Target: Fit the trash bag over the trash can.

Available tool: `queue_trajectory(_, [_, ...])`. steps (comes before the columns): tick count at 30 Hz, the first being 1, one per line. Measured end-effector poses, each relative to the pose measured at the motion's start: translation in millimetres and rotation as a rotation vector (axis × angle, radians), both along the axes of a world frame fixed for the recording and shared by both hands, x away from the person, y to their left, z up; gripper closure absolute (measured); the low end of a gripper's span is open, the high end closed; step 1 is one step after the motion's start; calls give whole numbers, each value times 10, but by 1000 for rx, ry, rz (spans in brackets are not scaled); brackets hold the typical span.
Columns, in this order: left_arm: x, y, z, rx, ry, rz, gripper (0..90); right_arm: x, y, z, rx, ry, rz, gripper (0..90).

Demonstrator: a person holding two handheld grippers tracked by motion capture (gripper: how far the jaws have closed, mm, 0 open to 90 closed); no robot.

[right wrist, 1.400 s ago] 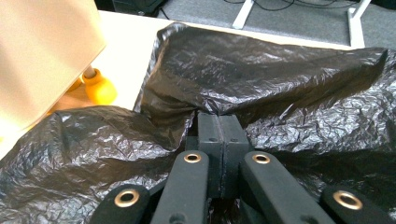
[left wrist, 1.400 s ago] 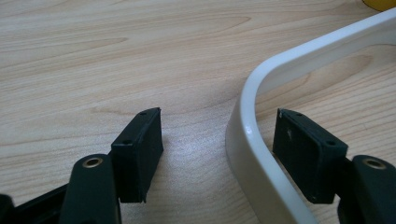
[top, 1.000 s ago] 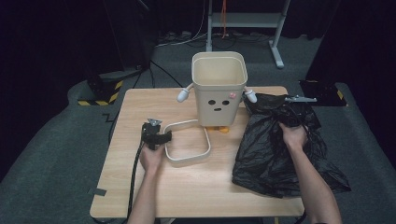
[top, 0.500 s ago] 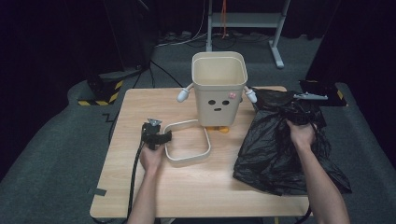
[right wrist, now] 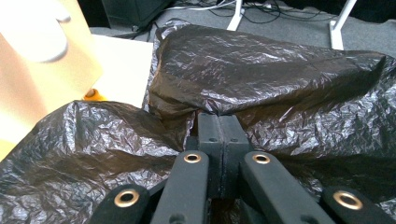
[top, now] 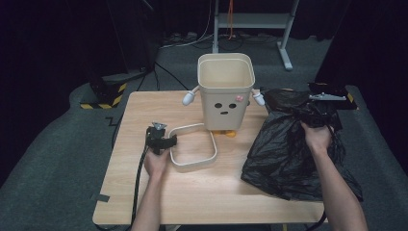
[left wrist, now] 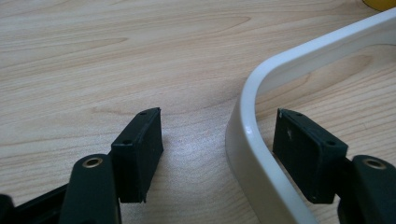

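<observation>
The worktop point(top: 144, 192) carries three things. Largest is the black bag point(top: 288, 159), slumped over the worktop's 3 o'clock side and spilling past its right edge; its long axis runs roughly from 1 o'clock down to 5 o'clock, with the gathered top toward 1 o'clock. The right hand-held gripper point(right wrist: 219, 126) has its jaws fully closed on a fold of the bag's film near that upper end, which suggests the bag is being lifted by its mouth so it can be opened out.

Next is the bin point(top: 225, 91) at 12 o'clock, upright, mouth open and empty, face toward the person. It looks ready to take the bag as a liner.

Smallest is the cream ring point(top: 211, 144), lying flat just in front of the bin, likely the bin's collar taken off so a liner can be tucked under it. Its long axis runs about 10 to 4 o'clock. The left hand-held gripper point(left wrist: 219, 140) straddles the ring's 9 o'clock corner with jaws wide apart, the pads not pressing on the rim, probably parked there to steady or pick up the ring.
</observation>
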State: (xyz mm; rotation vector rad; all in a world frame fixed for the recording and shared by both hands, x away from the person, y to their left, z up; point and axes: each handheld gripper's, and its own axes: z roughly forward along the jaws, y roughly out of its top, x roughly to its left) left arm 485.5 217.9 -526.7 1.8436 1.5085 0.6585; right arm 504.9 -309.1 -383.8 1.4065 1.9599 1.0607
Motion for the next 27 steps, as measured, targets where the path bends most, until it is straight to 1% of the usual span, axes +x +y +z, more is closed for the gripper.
queue_trajectory(7, [0, 0, 0, 0, 0, 0, 329, -23, 7, 103, -7, -21, 15, 899])
queue_trajectory(8, [0, 0, 0, 0, 0, 0, 329, -24, 14, 117, -18, -21, 16, 899])
queue_trajectory(10, [0, 0, 0, 0, 0, 0, 329, -25, 43, 145, -56, -23, 22, 899])
queue_trajectory(11, [0, 0, 0, 0, 0, 0, 329, -26, 51, 160, -60, -23, 25, 899])
queue_trajectory(14, [0, 0, 0, 0, 0, 0, 329, -27, 54, 190, -44, -27, 30, 899])
queue_trajectory(16, [0, 0, 0, 0, 0, 0, 329, -22, 52, 203, -45, -29, 31, 899])
queue_trajectory(20, [0, 0, 0, 0, 0, 0, 329, -28, 39, 248, -33, -33, 31, 899])
queue_trajectory(27, [0, 0, 0, 1, 0, 0, 329, -52, 35, 372, -27, -51, 40, 899])
